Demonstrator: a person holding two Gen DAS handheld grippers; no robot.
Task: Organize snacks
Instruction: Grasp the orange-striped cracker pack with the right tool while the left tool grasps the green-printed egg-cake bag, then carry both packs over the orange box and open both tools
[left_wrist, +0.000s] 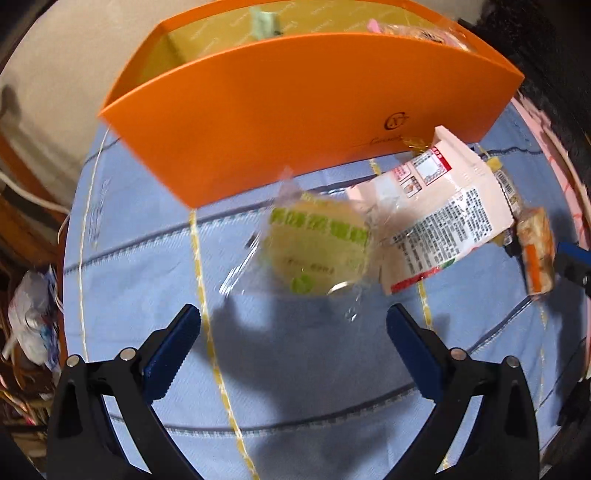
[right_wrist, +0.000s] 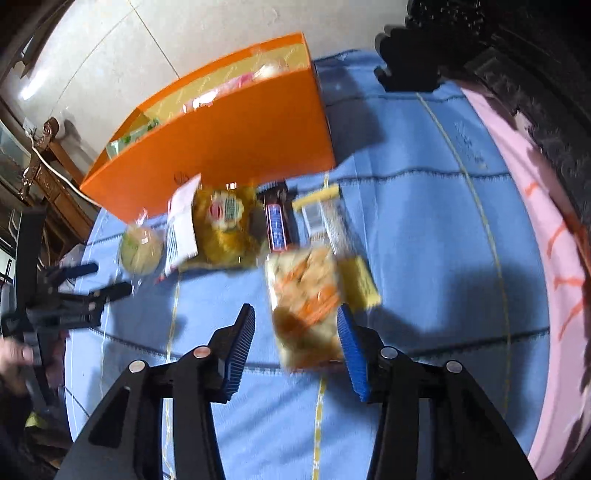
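In the right wrist view a clear pack of orange-striped crackers (right_wrist: 304, 306) lies on the blue cloth between the blue pads of my right gripper (right_wrist: 297, 349). The right pad touches its edge; a narrow gap shows at the left pad. A round pastry with a green label (left_wrist: 321, 251) in clear wrap lies just ahead of my left gripper (left_wrist: 293, 334), which is open and holds nothing. The same pastry (right_wrist: 142, 251) and left gripper (right_wrist: 105, 280) show at the left of the right wrist view. An orange box (left_wrist: 295, 110) holding a few snacks stands behind.
A pink-and-white packet (left_wrist: 443, 210) lies to the right of the pastry. Beside it are a yellow pack with a round label (right_wrist: 225, 225), a dark bar (right_wrist: 279, 221), a clear pack with a yellow top (right_wrist: 321, 210) and a yellow packet (right_wrist: 360, 280). A pink border (right_wrist: 546, 258) edges the cloth.
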